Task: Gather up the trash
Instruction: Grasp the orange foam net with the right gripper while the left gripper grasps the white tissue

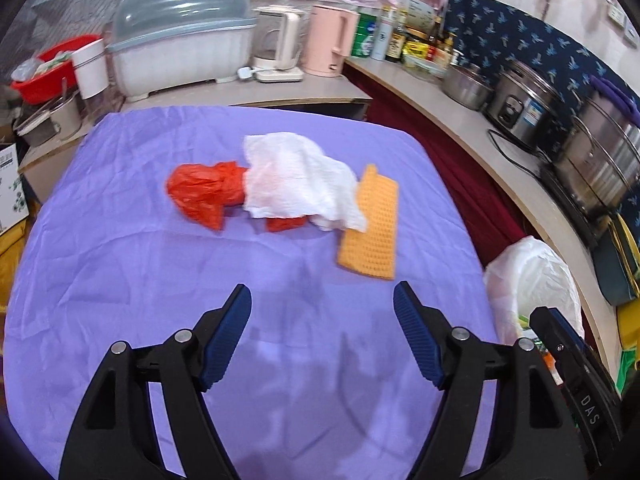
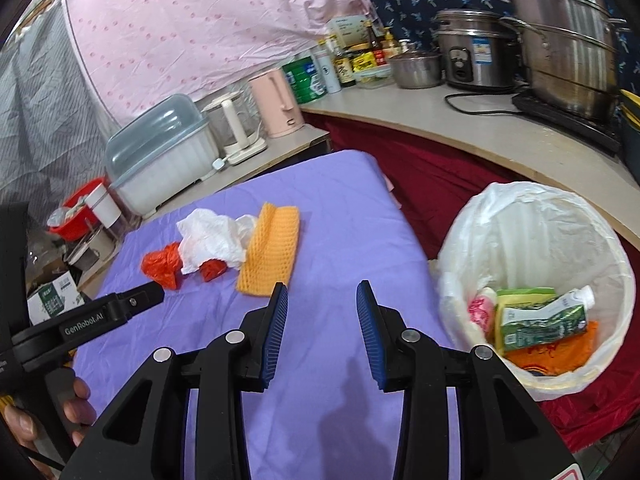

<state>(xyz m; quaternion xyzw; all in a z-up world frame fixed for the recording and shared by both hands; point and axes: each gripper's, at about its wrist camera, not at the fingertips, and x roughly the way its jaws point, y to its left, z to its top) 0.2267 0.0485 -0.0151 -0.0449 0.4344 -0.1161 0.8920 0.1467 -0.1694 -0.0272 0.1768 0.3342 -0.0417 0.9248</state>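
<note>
On the purple tablecloth (image 1: 160, 272) lie a crumpled white paper towel (image 1: 296, 180), a red plastic bag (image 1: 204, 192) partly under it, and an orange foam net sleeve (image 1: 372, 224) to its right. They also show in the right wrist view: towel (image 2: 212, 240), red bag (image 2: 162, 264), orange sleeve (image 2: 270, 252). My left gripper (image 1: 322, 300) is open and empty, short of the trash. My right gripper (image 2: 322, 296) is open and empty over the cloth, left of the white-lined bin (image 2: 536, 208), which holds a green carton (image 2: 540, 320) and other rubbish.
Counters run along the back and right with a dish rack (image 1: 180, 40), kettles (image 1: 332, 40), bottles, a rice cooker (image 1: 524, 104) and steel pots (image 1: 604, 148). The bin's liner (image 1: 532, 280) stands right of the table over a dark red cloth (image 2: 420, 168).
</note>
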